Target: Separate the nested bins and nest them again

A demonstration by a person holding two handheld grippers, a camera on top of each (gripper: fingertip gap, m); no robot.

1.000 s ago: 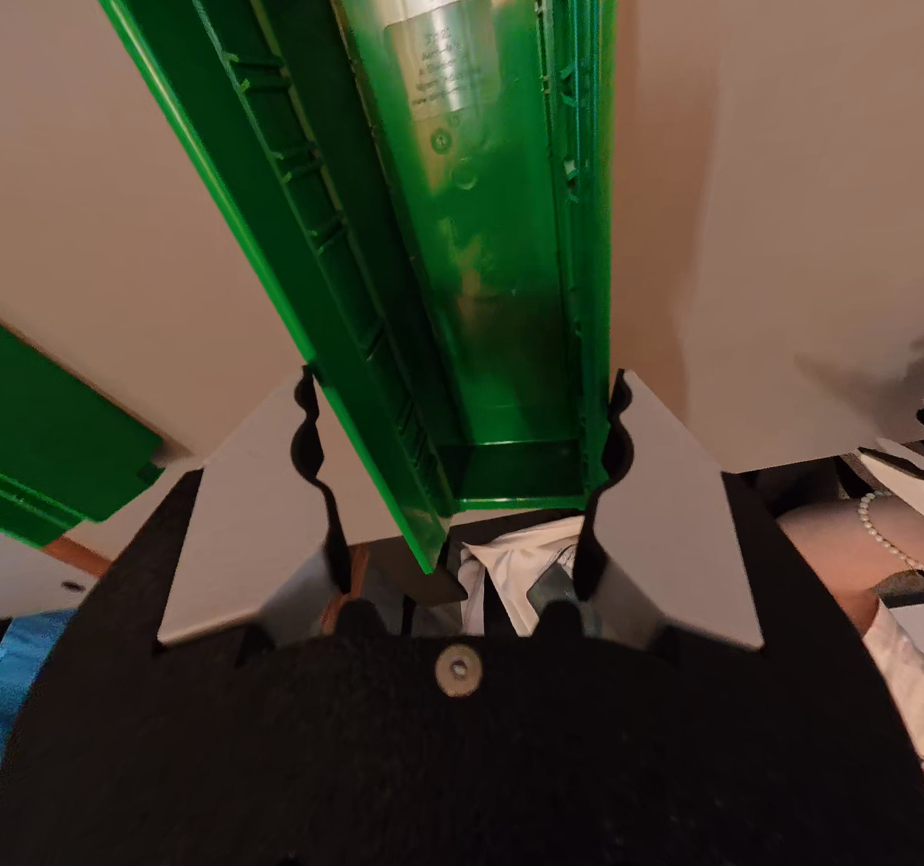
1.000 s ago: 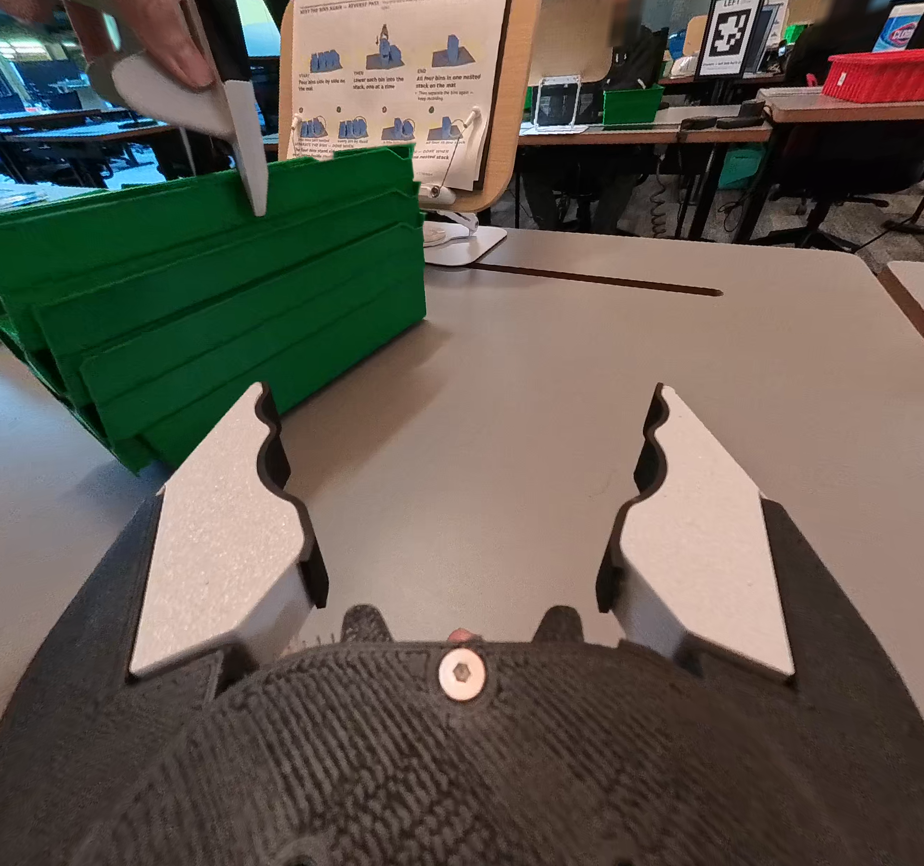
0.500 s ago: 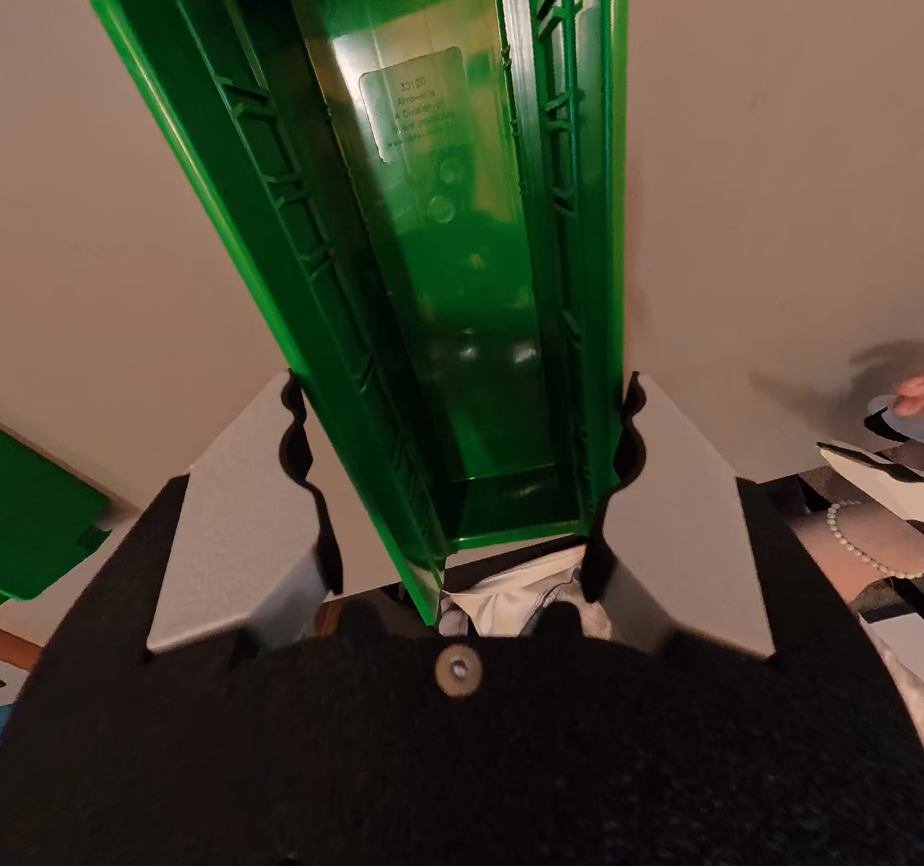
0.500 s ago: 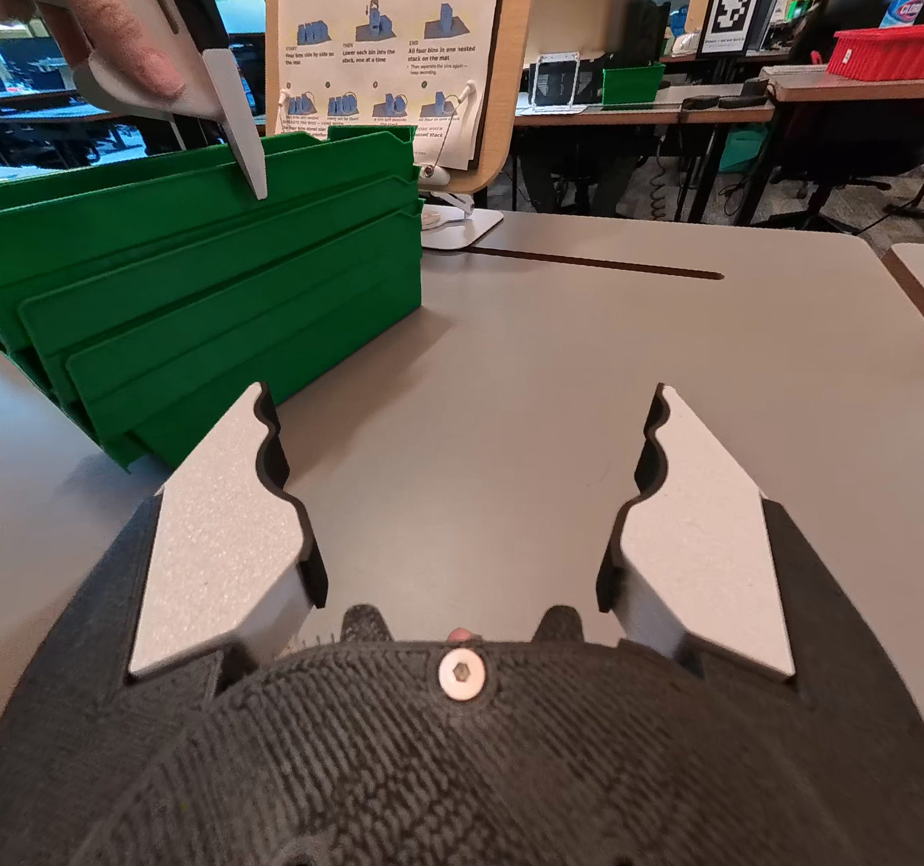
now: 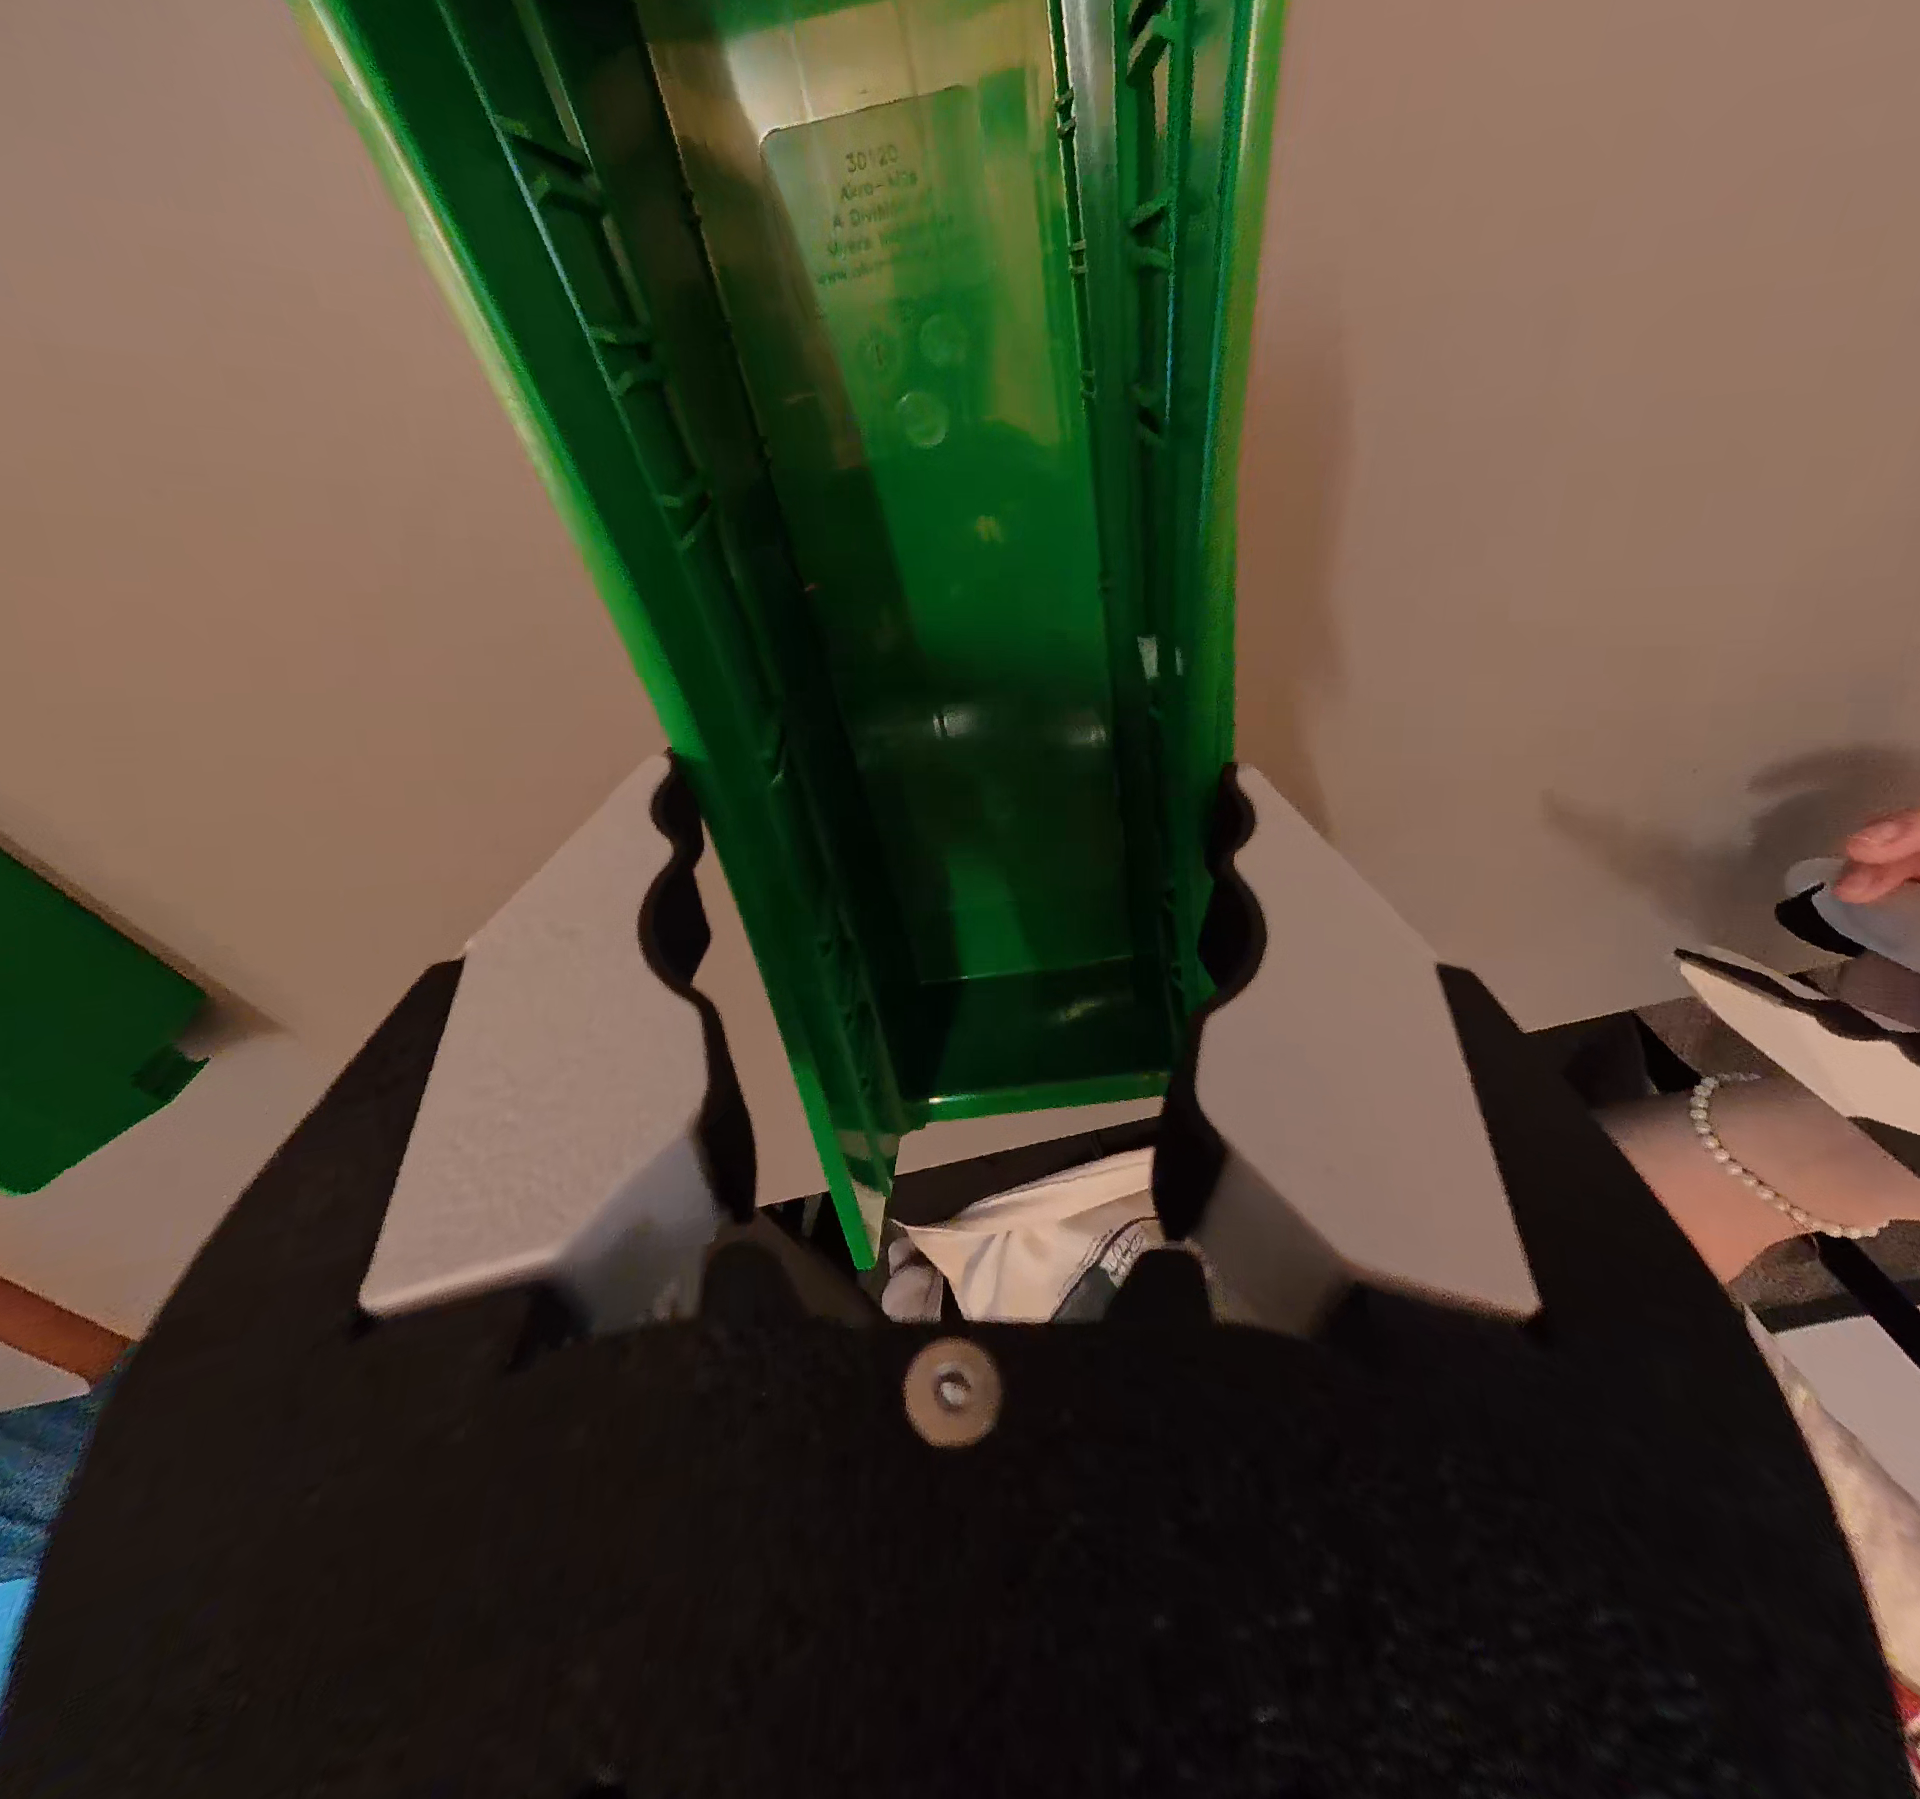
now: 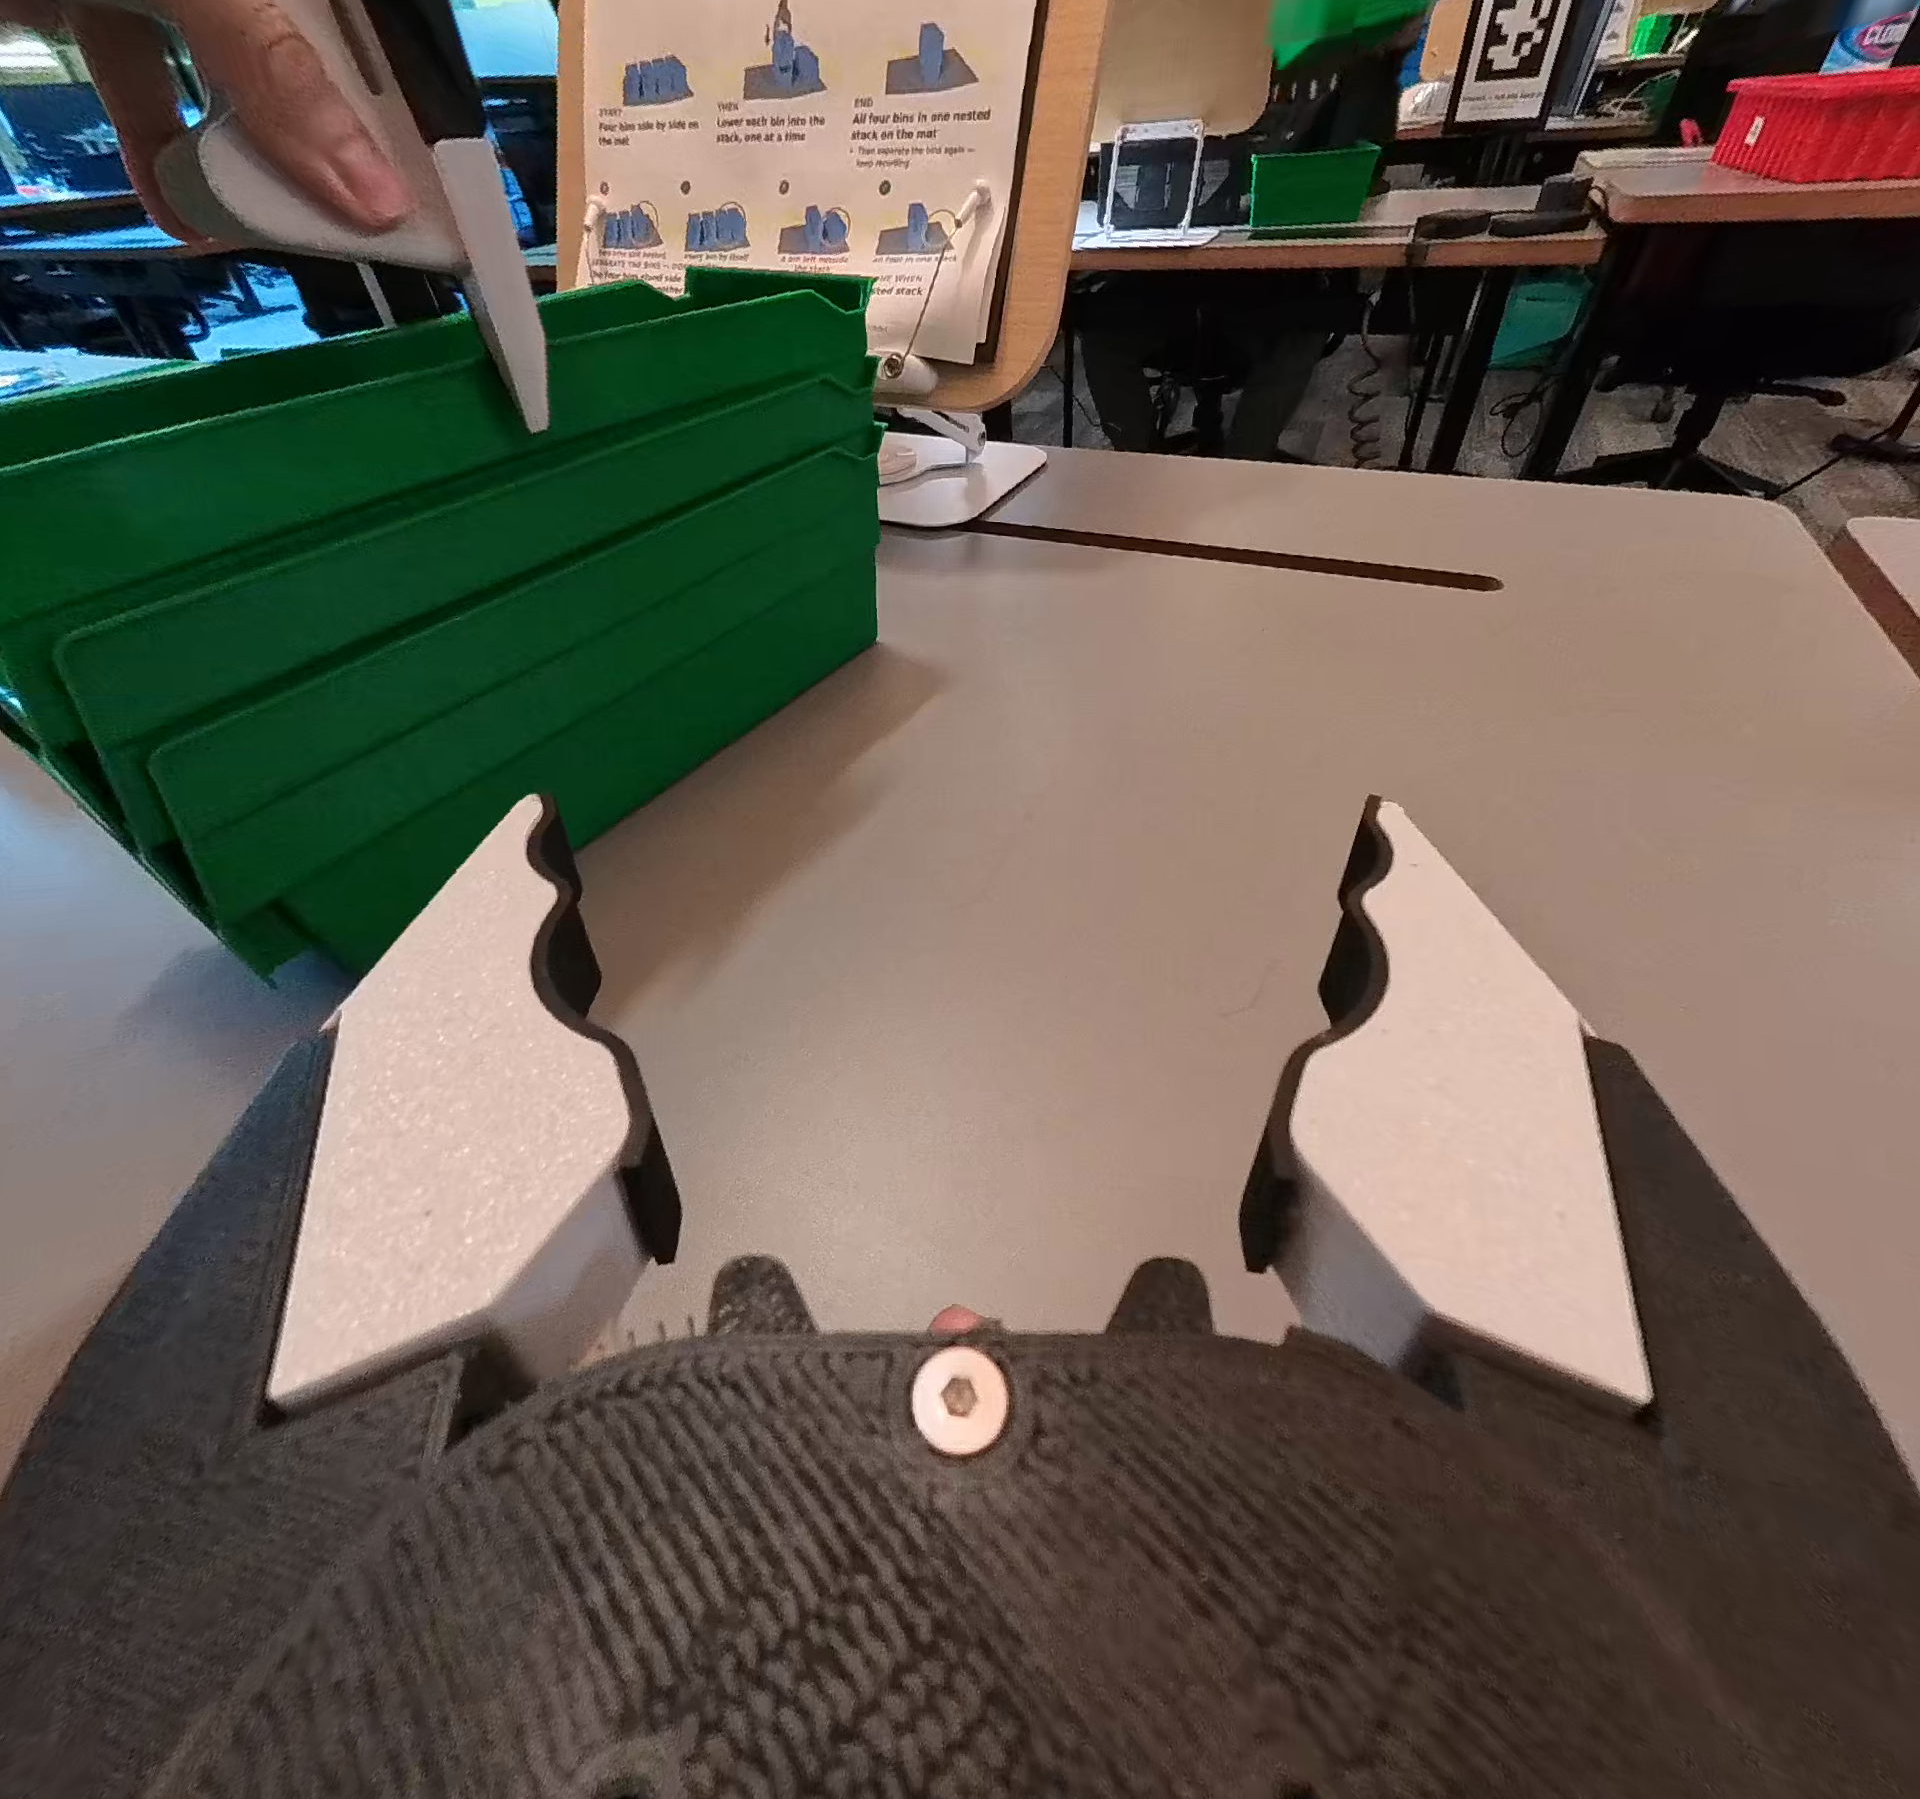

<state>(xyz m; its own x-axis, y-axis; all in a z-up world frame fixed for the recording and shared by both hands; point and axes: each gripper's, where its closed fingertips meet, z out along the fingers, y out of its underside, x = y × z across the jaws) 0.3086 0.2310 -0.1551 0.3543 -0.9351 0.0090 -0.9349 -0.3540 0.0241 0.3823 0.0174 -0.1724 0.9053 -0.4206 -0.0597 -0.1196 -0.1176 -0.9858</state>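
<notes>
Several long green bins (image 6: 436, 586) stand nested in a stack on the grey table (image 6: 1143, 814), at the left in the right wrist view. My left gripper (image 5: 951, 783) reaches down over the top green bin (image 5: 935, 502), with one finger outside each long wall and the pads against them. One of its fingers (image 6: 499, 295) shows on the top bin's near wall, held by a hand. My right gripper (image 6: 956, 814) is open and empty, low over the table to the right of the stack. It also shows at the right edge of the left wrist view (image 5: 1787, 1001).
An instruction sheet on a wooden stand (image 6: 831, 87) stands behind the stack. A dark slot (image 6: 1226, 554) runs across the table's far part. A corner of another green bin (image 5: 83, 1022) shows at lower left. Desks with a red basket (image 6: 1818, 128) lie beyond.
My left gripper's fingers have drawn in onto the top bin's walls. The view down the bin has shifted slightly. My right gripper has stayed open and drifted a little nearer the stack.
</notes>
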